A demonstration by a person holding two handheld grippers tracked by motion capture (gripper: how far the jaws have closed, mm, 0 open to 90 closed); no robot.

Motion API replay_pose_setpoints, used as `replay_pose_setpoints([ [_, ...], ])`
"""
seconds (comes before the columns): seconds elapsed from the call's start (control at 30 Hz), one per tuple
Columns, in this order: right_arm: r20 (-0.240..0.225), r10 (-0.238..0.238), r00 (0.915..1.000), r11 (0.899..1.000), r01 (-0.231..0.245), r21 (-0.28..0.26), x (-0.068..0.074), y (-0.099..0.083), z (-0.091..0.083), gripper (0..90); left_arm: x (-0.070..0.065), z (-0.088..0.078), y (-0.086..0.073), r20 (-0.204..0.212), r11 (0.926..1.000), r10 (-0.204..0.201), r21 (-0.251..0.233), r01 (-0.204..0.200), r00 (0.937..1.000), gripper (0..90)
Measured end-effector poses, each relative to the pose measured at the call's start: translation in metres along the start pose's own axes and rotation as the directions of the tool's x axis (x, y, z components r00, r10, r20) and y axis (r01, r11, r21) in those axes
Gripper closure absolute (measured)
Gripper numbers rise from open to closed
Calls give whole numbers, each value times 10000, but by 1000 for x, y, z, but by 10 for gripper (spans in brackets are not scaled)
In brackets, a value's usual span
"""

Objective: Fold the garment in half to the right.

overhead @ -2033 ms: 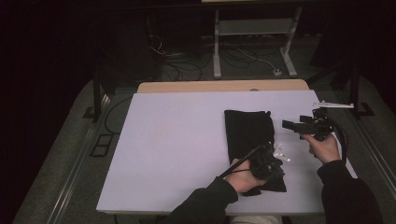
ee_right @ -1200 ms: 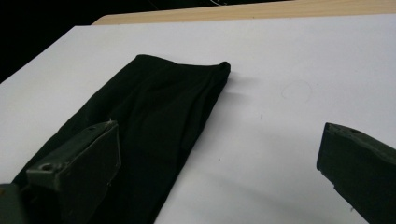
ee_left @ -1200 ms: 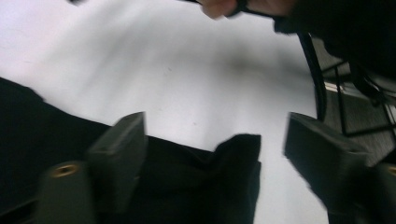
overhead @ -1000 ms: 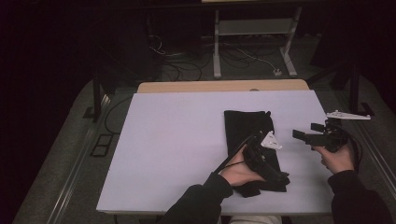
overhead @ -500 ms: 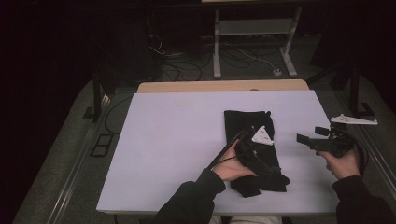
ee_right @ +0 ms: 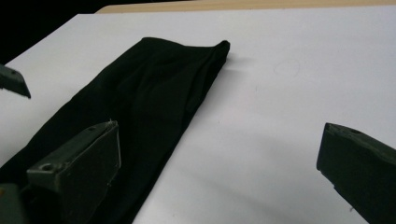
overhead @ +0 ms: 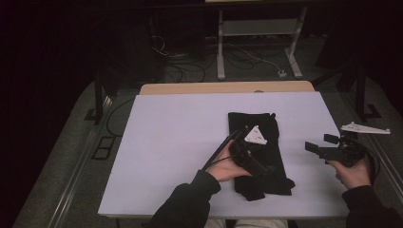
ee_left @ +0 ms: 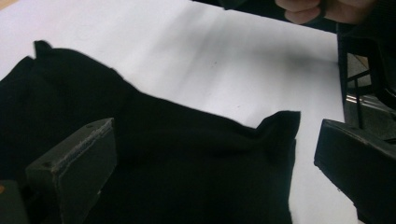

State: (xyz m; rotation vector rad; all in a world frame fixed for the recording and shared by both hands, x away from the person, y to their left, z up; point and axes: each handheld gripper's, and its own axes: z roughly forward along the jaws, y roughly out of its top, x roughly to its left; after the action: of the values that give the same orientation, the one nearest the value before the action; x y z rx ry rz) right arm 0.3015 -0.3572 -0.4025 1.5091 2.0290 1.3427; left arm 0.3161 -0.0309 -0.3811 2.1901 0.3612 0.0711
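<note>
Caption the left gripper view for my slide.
Open left gripper poised over the folded black cloth on the white table.

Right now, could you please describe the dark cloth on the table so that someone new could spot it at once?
Start from the white table and look at its right half. A long, narrow black cloth lies flat there, folded, running from mid-table toward the person's edge, with the left gripper over its near end. It is the one dark, soft thing on the pale surface.
</note>
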Motion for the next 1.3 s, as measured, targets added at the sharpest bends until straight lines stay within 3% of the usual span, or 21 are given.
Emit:
replay_pose_setpoints([
  [0.57,-107,-267,9996,9996,268,63,10,-15,-9,0,20,-30,-18,-527,9986,-479,-255,466,9975,0],
  [1.3,-112,-429,9990,9987,431,270,11,-27,-15,0,42,-65,-49,-1040,9925,-1168,-480,1123,9877,0],
])
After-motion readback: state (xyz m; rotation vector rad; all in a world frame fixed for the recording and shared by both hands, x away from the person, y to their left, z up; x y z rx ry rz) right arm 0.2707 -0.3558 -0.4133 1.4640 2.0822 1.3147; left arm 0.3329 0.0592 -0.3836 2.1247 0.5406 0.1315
